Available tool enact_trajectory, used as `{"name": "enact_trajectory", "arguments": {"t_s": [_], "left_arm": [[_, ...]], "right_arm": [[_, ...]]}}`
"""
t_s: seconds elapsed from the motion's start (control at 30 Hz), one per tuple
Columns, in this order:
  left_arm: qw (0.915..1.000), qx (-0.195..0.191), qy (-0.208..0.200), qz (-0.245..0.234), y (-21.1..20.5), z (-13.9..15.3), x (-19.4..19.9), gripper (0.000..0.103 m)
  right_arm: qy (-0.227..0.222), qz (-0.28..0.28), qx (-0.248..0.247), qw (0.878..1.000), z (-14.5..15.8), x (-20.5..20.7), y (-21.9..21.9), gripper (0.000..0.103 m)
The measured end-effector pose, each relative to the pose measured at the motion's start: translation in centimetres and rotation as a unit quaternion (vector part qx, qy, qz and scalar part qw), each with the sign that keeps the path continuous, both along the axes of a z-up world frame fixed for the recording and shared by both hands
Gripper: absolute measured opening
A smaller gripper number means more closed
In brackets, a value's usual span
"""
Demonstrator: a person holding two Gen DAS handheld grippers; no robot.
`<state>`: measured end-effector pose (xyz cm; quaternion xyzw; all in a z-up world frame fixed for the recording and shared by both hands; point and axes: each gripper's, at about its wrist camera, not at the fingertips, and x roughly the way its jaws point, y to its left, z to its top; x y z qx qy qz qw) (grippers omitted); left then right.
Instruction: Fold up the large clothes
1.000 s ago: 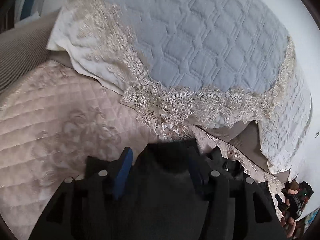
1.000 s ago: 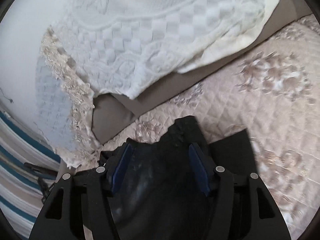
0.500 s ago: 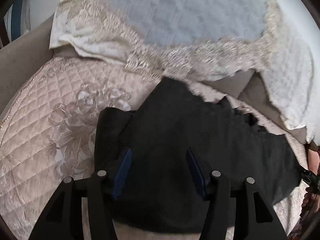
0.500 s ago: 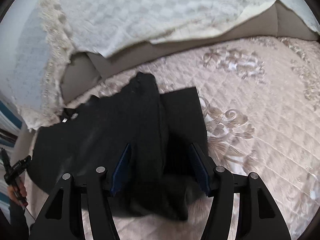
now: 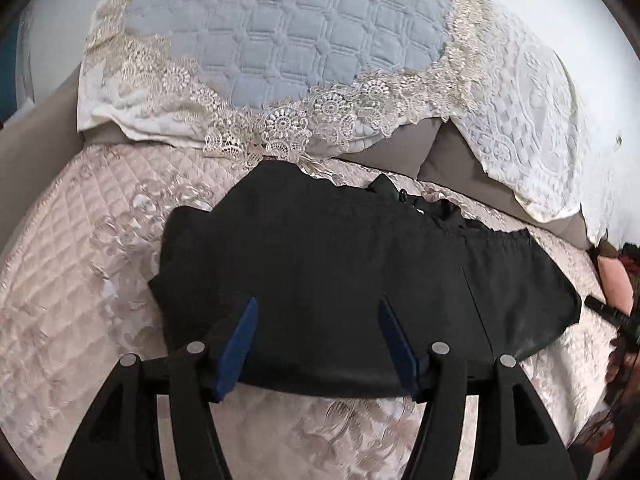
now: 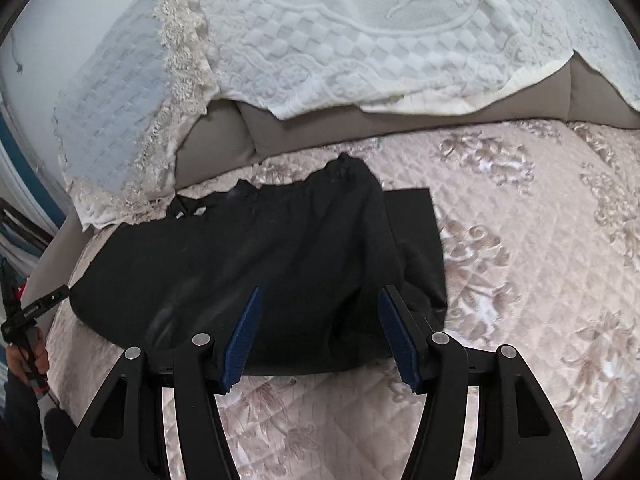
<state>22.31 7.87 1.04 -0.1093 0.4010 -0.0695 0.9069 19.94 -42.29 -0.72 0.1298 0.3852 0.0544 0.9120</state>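
A black garment (image 5: 340, 264) lies folded flat on the pink quilted sofa cover (image 5: 88, 280). It also shows in the right wrist view (image 6: 248, 248), with a flat black flap sticking out on its right side (image 6: 416, 224). My left gripper (image 5: 316, 312) is open and empty, jaws wide, just above the garment's near edge. My right gripper (image 6: 320, 304) is open and empty too, over the near edge of the garment's right part.
A blue quilted throw with lace trim (image 5: 288, 40) and a white textured throw (image 6: 380, 32) hang over the grey sofa back (image 6: 320, 128). The other gripper and the hand holding it show at the frame edges (image 6: 24, 320).
Both grippers have pulled back and up from the garment. A second ago the black cloth filled the space between each pair of jaws; now it lies flat on the sofa, let go.
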Motion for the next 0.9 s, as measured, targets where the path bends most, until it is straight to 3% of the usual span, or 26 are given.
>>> {"name": "enact_trajectory", "arguments": {"t_s": [0.1,0.2,0.4,0.57,0.63,0.7,0.9], "left_arm": [[1.0000,-0.001,-0.007,-0.004,-0.5,0.0,0.9,0.065],[0.9995,0.029,-0.011,0.011,-0.6,-0.2,2.5,0.065],[0.9971,0.049,0.024,0.052,1.5,-2.6,6.7,0.065],[0.9944,0.075,0.043,0.061,1.9,-4.4,9.1,0.065],[0.9928,0.089,0.053,0.060,1.5,-5.3,9.8,0.065],[0.9923,0.095,0.049,0.063,1.4,-5.4,9.6,0.064],[0.9957,0.041,0.012,0.082,2.9,-3.4,4.5,0.065]], "right_arm": [[0.006,0.011,-0.002,1.000,-0.9,0.8,0.8,0.061],[0.000,0.009,-0.019,1.000,-1.1,1.6,1.0,0.061],[-0.004,-0.022,-0.053,0.998,-1.4,4.1,-0.3,0.061],[0.024,-0.025,-0.085,0.996,-2.6,7.3,-0.8,0.061],[0.079,-0.023,-0.079,0.993,-4.4,9.2,-1.1,0.061],[0.087,-0.038,-0.062,0.994,-5.0,9.7,-1.7,0.061],[0.034,-0.073,-0.015,0.997,-3.1,5.1,-2.9,0.061]]}}
